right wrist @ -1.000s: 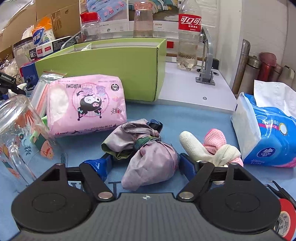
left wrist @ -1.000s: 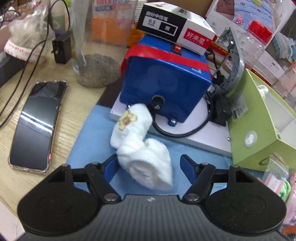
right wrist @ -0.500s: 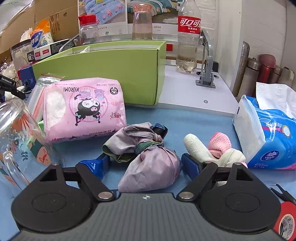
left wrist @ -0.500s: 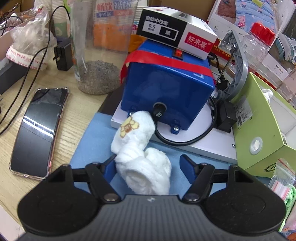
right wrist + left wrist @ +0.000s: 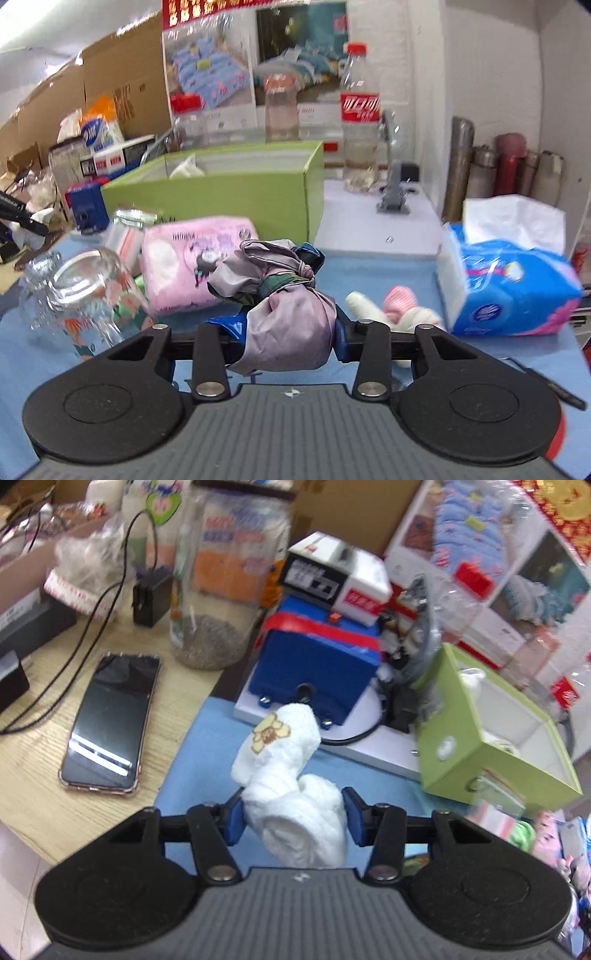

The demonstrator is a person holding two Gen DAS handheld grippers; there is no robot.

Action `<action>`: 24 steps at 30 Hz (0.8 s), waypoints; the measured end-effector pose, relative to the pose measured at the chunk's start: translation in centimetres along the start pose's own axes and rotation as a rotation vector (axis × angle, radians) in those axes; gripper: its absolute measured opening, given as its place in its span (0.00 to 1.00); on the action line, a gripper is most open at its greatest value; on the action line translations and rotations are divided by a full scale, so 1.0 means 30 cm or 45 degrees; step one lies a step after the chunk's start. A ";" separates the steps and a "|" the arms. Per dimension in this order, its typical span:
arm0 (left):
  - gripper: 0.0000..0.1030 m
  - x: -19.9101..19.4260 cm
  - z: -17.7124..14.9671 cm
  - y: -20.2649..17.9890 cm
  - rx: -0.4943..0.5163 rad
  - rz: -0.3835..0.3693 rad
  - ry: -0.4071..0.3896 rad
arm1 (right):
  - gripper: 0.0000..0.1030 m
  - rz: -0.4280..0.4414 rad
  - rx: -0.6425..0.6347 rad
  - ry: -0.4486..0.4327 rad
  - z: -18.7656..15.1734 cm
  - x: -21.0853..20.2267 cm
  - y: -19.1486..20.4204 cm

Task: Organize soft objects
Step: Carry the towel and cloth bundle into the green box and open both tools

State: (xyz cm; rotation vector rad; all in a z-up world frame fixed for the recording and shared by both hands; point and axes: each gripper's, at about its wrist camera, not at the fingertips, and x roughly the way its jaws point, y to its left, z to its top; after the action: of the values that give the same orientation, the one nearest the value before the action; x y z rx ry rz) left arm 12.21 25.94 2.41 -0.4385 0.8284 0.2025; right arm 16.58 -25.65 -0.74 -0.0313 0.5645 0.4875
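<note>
A rolled white towel (image 5: 291,794) with a yellow flower patch is lifted off the blue mat, and my left gripper (image 5: 293,818) is shut on it. To its right stands an open green box (image 5: 476,734) holding some white cloth. In the right wrist view my right gripper (image 5: 290,338) is shut on a knotted pale purple cloth bundle (image 5: 284,310), raised above the mat. The green box (image 5: 229,195) stands behind it. A cream and pink sock pair (image 5: 391,306) lies on the mat just right of that gripper.
A phone (image 5: 110,720), a tall jar (image 5: 221,583) and a blue machine (image 5: 317,664) with a white carton sit around the left gripper. A pink tissue pack (image 5: 188,266), a glass mug (image 5: 81,295), a blue tissue pack (image 5: 509,288), bottles and flasks surround the right gripper.
Both grippers have closed on their cloth items and lifted them off the mat. Each view now looks from higher up, and the left one has swung toward the green box.
</note>
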 end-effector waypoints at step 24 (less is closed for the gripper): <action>0.65 0.244 0.301 -0.692 0.445 -0.261 0.006 | 0.35 0.097 -0.128 0.216 0.529 0.581 0.092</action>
State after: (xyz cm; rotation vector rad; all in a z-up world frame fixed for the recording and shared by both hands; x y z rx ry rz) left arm 30.16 11.56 8.45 -0.1919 0.7984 -0.1327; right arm 36.17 -13.09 3.91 -0.1484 0.7090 0.5907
